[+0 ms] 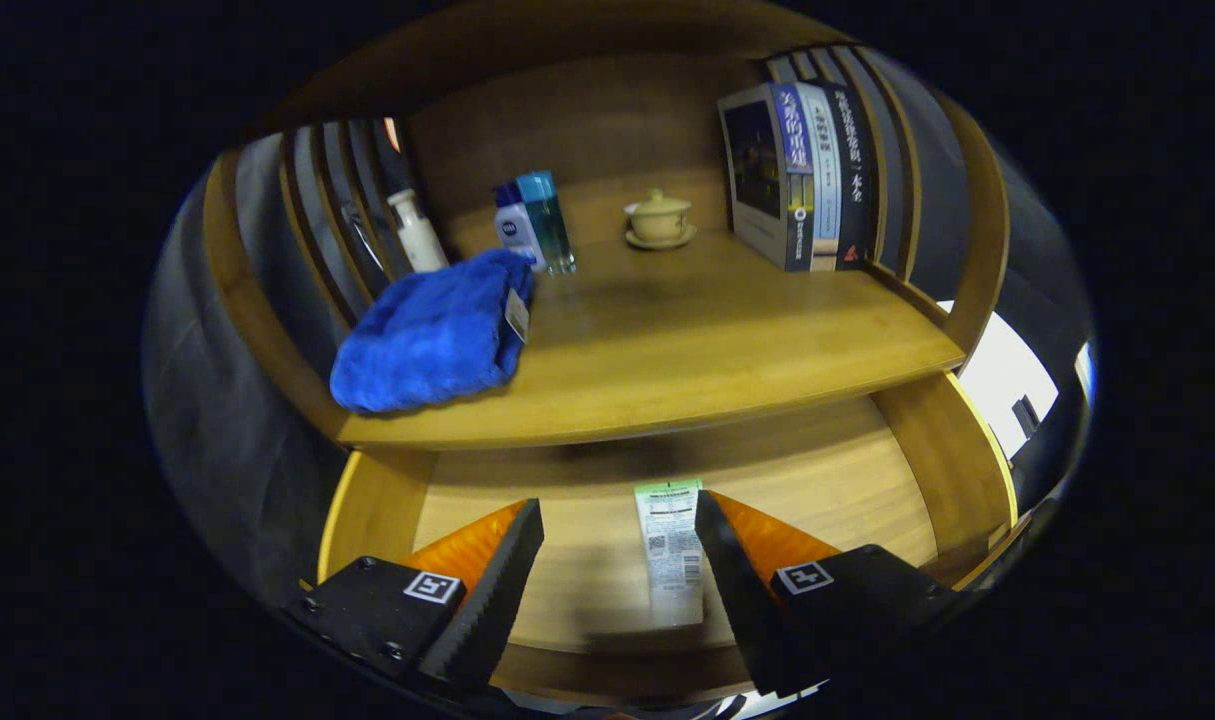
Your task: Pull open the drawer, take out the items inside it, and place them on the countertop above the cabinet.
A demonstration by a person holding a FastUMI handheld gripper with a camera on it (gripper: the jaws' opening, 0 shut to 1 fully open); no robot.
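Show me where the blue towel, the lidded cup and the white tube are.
blue towel (429, 345): gripper view, middle of its folds.
lidded cup (658, 218): gripper view, its bowl.
white tube (671, 550): gripper view, its labelled face, between the open fingers.

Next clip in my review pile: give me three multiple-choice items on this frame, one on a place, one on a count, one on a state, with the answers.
1. Where does the blue towel lie?
A. in the open drawer
B. on the countertop, beside the bottles
C. on top of the books

2. How many books stand on the countertop?
A. one
B. three
C. six

3. How are the tongs?
A. shut on the towel
B. shut on nothing
C. open, above the drawer

Answers:
1 B: the towel rests on the countertop's near corner, by the blue bottles.
2 B: three spines show side by side.
3 C: the fingers stand apart over the open drawer, a labelled white tube between them, ungripped.
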